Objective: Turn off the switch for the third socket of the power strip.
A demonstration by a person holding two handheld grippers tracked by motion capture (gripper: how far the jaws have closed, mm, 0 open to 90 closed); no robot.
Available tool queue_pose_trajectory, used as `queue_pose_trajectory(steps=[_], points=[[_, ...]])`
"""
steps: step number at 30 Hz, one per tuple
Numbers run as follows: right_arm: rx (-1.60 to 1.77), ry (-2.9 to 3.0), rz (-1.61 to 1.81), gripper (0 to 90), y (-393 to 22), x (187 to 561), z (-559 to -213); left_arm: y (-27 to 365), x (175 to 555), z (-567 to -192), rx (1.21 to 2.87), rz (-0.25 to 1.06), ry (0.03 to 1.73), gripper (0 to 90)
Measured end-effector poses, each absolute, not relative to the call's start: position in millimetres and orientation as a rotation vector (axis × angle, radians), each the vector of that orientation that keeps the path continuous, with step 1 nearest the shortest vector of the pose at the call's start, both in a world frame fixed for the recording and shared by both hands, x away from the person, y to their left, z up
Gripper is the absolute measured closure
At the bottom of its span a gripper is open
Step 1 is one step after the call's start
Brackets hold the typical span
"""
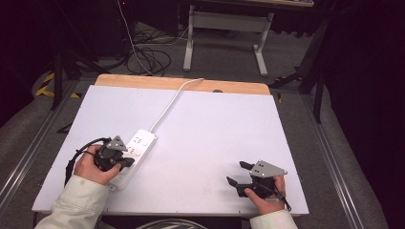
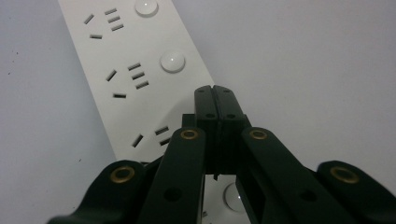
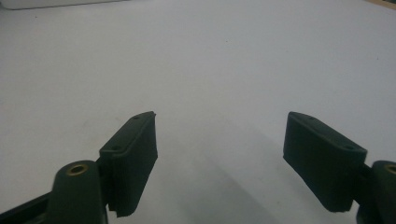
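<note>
A white power strip (image 1: 135, 151) lies on the white table top (image 1: 210, 133) at the left, its cord (image 1: 169, 105) running to the far edge. My left gripper (image 1: 128, 162) hovers over the strip's near half with its jaws shut and nothing between them. In the left gripper view the closed fingertips (image 2: 215, 100) sit above the strip (image 2: 135, 70), next to its round buttons (image 2: 172, 61). My right gripper (image 1: 235, 174) rests near the front right of the table, open; in the right gripper view its gripper (image 3: 219, 140) stands wide over bare table.
The strip's far end (image 3: 56, 3) shows at the top left of the right gripper view. A wooden strip (image 1: 181, 84) borders the table's far edge. Beyond it are loose cables (image 1: 148, 57) on the floor and a white desk frame (image 1: 224, 33).
</note>
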State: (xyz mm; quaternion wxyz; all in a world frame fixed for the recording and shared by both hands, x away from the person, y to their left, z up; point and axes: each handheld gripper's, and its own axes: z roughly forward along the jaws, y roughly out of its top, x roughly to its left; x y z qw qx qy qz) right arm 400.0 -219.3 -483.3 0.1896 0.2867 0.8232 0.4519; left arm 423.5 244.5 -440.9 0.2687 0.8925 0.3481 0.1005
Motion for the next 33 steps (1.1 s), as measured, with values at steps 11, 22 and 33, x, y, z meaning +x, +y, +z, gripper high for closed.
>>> queue_pose_trajectory(steps=[11,22,33], points=[[0.803,2.316,1.27,26.3,-219.4,399.9,-483.3,244.1,423.1,-441.1,2.42,0.277,0.934,89.9],[0.8,2.318,1.271,26.3,-219.2,399.7,-483.2,242.7,423.5,-442.8,2.439,0.289,0.917,89.9],[0.796,2.322,1.269,26.3,-218.8,399.8,-483.4,242.9,423.5,-443.1,2.453,0.336,0.92,90.0]])
